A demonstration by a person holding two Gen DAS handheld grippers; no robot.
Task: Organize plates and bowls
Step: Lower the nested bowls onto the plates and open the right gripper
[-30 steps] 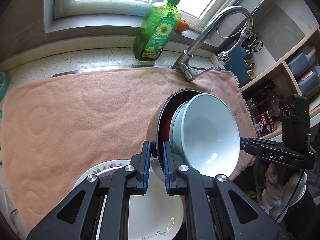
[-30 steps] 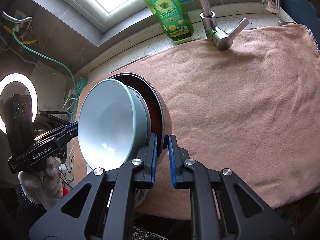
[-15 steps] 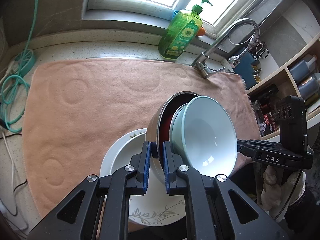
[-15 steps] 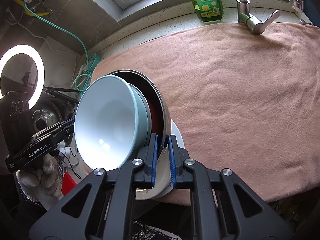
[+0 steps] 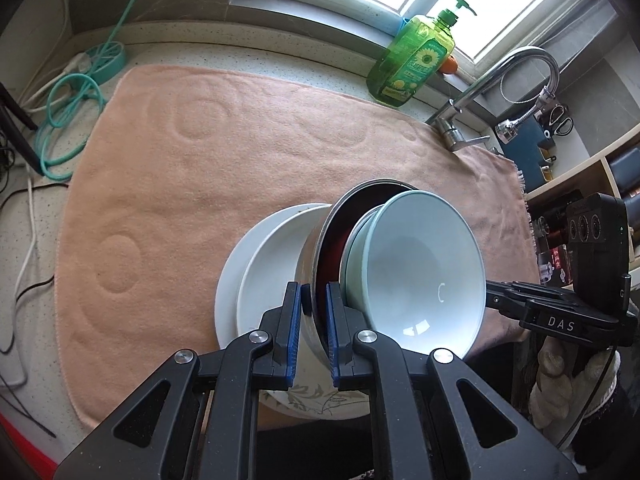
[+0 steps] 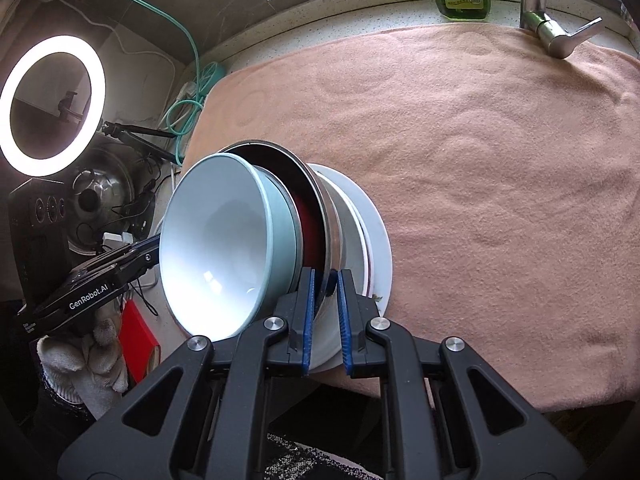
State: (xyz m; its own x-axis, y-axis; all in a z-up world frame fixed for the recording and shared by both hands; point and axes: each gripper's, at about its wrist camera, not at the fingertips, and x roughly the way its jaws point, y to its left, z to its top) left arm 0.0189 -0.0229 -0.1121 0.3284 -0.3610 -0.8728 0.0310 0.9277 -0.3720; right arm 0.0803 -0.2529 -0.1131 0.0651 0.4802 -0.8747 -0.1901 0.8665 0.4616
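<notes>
A steel bowl with a red inside carries a pale blue bowl and a second pale one nested under it. My left gripper is shut on the steel rim at one side. My right gripper is shut on the same steel bowl at the opposite side, beside the pale blue bowl. Directly under the bowls lies a stack of white plates on the towel, near its front edge; the same plates show past the steel wall. Whether the steel bowl rests on them, I cannot tell.
A pink towel covers the counter. A green soap bottle and a tap stand at the back. Teal cable lies off the towel's left; a ring light and a red object are beyond it. Shelves are at the right.
Both grippers have carried the nested bowls toward the towel's left front and slightly down, so they now hang over the white plates. Grips are unchanged.
</notes>
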